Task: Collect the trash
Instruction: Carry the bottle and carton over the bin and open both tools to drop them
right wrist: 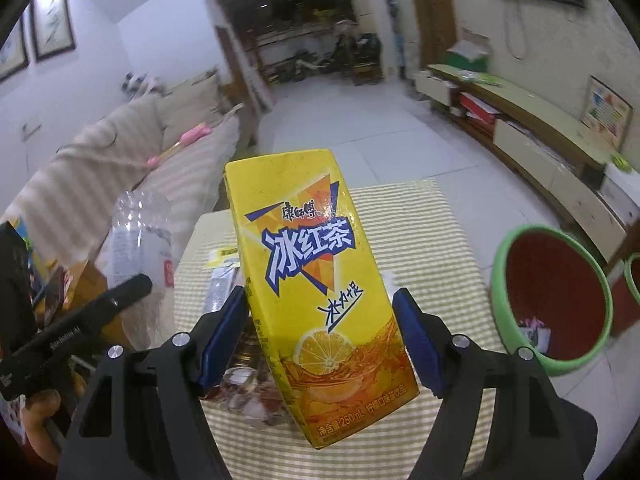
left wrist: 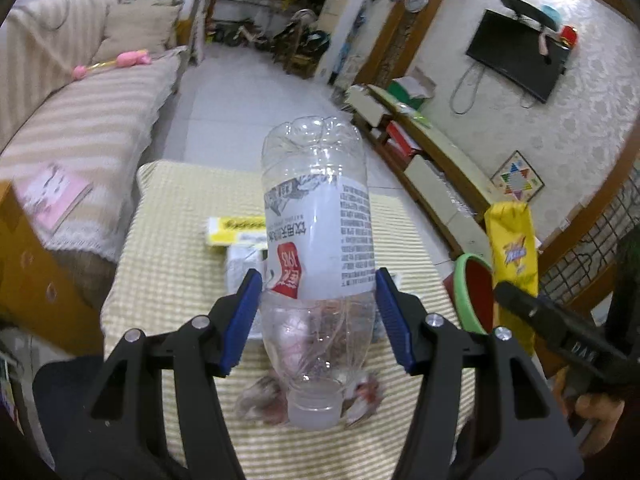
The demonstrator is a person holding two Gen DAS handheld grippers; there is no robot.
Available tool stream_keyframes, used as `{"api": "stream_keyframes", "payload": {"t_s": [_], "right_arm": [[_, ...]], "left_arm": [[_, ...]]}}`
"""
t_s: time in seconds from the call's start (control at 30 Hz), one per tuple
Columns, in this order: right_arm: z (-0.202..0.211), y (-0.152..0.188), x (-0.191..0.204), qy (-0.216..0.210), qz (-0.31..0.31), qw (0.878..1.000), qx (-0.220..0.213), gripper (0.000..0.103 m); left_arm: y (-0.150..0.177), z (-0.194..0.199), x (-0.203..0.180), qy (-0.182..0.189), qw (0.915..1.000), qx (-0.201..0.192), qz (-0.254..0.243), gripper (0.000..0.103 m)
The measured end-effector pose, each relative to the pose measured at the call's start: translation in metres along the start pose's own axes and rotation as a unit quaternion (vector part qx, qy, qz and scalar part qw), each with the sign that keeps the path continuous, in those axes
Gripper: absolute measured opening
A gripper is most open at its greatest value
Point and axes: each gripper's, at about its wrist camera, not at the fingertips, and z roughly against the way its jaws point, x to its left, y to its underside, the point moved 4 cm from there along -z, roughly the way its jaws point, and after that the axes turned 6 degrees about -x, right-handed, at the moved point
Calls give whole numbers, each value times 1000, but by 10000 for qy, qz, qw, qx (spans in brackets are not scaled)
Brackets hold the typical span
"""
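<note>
Clear glossy plastic bottle (left wrist: 316,216) with paper-like label, glossy printed carton (right wrist: 316,280), ribbed woven tablecloth (left wrist: 176,264), smooth plastic bin (right wrist: 556,292), matt black gripper arms.

1. Left wrist view looks close along its tongs (left wrist: 318,316), tilted down over the desk (left wrist: 168,264).
2. Right wrist view likewise, from the right.
3. Both share desk (right wrist: 420,232), sofa (right wrist: 120,168), bin (right wrist: 516,248).

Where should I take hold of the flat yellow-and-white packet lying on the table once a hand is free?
Grip the yellow-and-white packet across its short width at the exposed left end, coming from above. It lies flat on the striped tablecloth, so only its edges offer purchase, and its right end is hidden behind the bottle in the left tongs. Judged through motion blur.
</note>
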Motion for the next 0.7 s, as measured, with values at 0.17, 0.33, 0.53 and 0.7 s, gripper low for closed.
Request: {"api": "stream_keyframes", "payload": {"t_s": [0.17,0.33,0.53,0.7], "right_arm": [[6,-3,-22,224,-180,9996,-50,72],[12,-3,-42,423,-368,9983,-124,71],[20,0,-73,683,-636,9954,-201,71],[27,5,-108,905,-919,9914,-234,71]], "left_arm": [[-8,-13,-30,268,9993,-19,-271,56],[-13,-30,-54,506,9979,52,-406,56],[-13,-49,-90,749,9952,166,-609,56],[-8,-70,-117,917,9924,370,-725,56]]}}
